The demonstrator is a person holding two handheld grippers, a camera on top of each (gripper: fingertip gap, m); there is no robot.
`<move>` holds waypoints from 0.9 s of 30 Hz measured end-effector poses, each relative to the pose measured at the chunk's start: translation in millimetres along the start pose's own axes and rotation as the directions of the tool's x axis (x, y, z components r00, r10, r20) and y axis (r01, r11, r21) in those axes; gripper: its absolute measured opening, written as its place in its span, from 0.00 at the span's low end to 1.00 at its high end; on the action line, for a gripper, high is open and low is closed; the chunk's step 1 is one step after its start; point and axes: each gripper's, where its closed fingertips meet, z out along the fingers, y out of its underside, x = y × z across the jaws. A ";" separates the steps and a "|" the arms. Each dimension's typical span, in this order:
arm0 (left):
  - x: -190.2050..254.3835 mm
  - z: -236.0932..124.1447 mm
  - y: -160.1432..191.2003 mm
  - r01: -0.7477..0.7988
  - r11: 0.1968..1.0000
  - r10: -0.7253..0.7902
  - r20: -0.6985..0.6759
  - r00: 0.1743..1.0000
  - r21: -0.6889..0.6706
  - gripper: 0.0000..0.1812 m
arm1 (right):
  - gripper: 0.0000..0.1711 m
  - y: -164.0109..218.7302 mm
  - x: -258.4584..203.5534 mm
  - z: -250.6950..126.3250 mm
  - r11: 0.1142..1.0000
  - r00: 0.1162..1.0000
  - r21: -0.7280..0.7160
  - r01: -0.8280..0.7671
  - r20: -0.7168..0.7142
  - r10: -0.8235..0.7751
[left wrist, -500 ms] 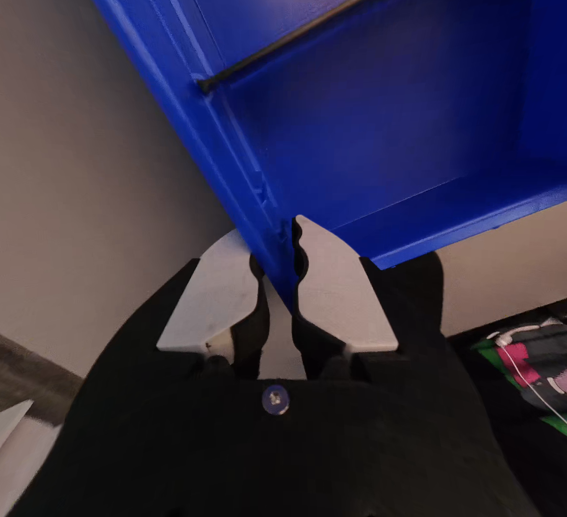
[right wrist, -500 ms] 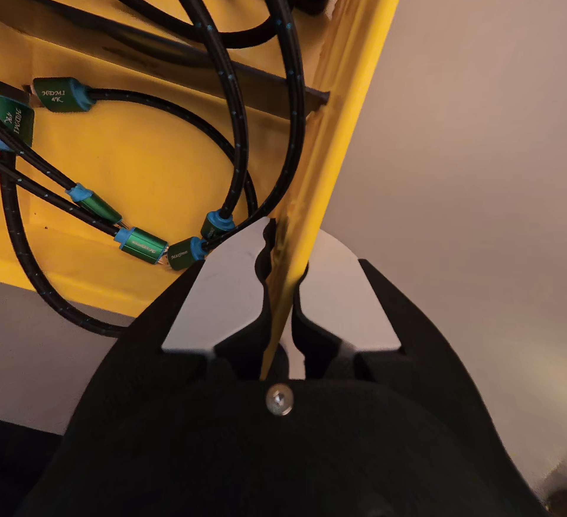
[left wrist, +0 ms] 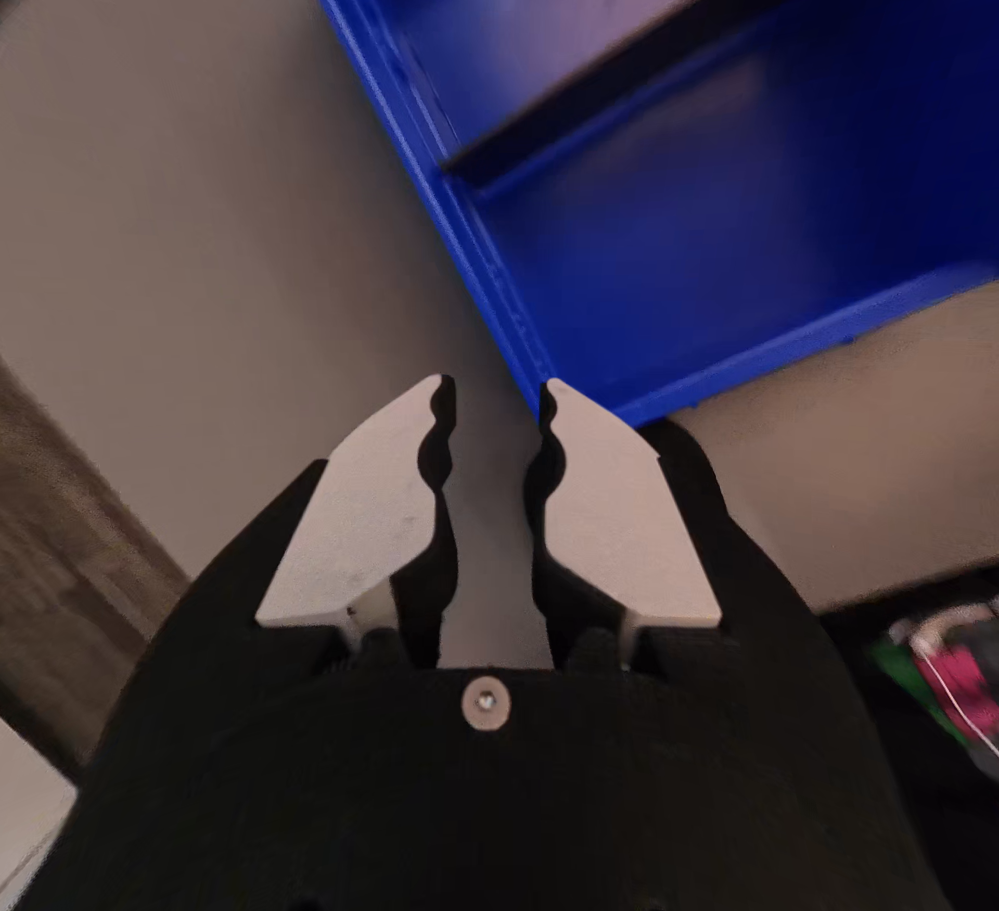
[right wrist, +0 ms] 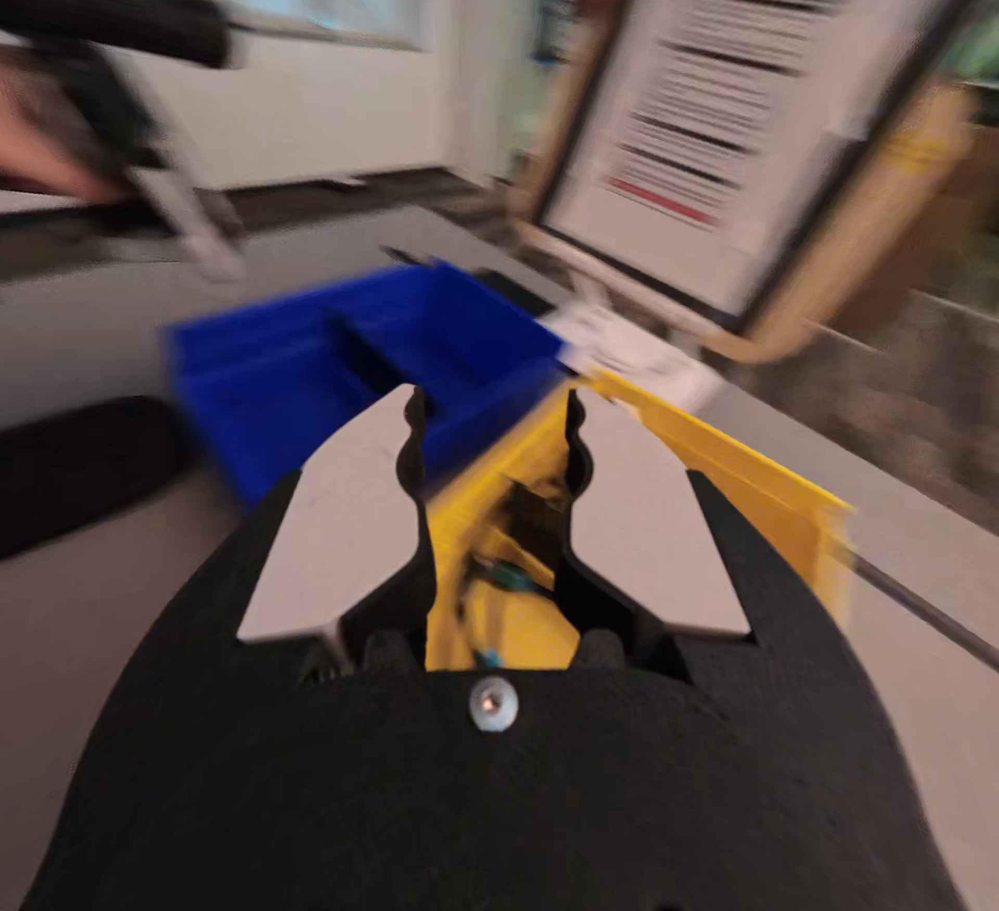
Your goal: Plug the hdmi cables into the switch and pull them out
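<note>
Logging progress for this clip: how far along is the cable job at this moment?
Nothing looks plugged in: no switch shows in either view. Done so far: the blue bin and yellow bin sit side by side on the table. In hand: nothing; the left tool and right tool are both open and empty. Left: the cables, blurred, lie in the yellow bin, so plugging and pulling remain.

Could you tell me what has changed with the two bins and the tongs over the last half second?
Both tongs let go: the left tongs opened off the blue bin wall, the right tongs opened off the yellow bin wall and drew back. Both bins stay on the table.
</note>
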 end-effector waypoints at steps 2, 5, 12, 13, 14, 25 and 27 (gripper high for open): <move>-12.2 -33.0 -30.7 -0.012 0.976 -0.023 0.160 0.987 0.216 0.19 | 0.35 8.6 -55.8 33.6 0.988 0.978 -0.146 -0.055 0.194 0.083; -8.1 -89.0 -77.3 -0.064 0.835 -0.114 0.285 0.952 0.547 0.23 | 0.33 54.6 -81.8 75.6 0.874 0.951 -0.482 -0.061 0.239 0.198; 19.6 -121.2 -105.2 -0.262 0.694 -0.124 0.470 0.874 0.671 0.32 | 0.28 107.9 -78.5 100.1 0.513 0.899 -0.831 -0.215 0.036 0.436; 22.0 -121.5 -107.0 -0.264 0.688 -0.123 0.468 0.875 0.676 0.33 | 0.29 112.2 -80.3 100.4 0.468 0.890 -0.851 -0.237 0.002 0.456; 22.9 -122.3 -108.1 -0.268 0.684 -0.125 0.470 0.874 0.679 0.32 | 0.28 116.5 -81.9 101.2 0.434 0.884 -0.865 -0.253 -0.024 0.467; 24.5 -144.9 -102.0 -0.286 0.635 -0.181 0.498 0.848 0.718 0.33 | 0.23 165.5 -85.5 136.5 0.239 0.873 -0.910 -0.338 -0.209 0.441; 23.0 -149.6 -101.0 -0.293 0.624 -0.193 0.506 0.840 0.725 0.33 | 0.22 173.2 -86.6 138.1 0.185 0.860 -0.926 -0.329 -0.213 0.463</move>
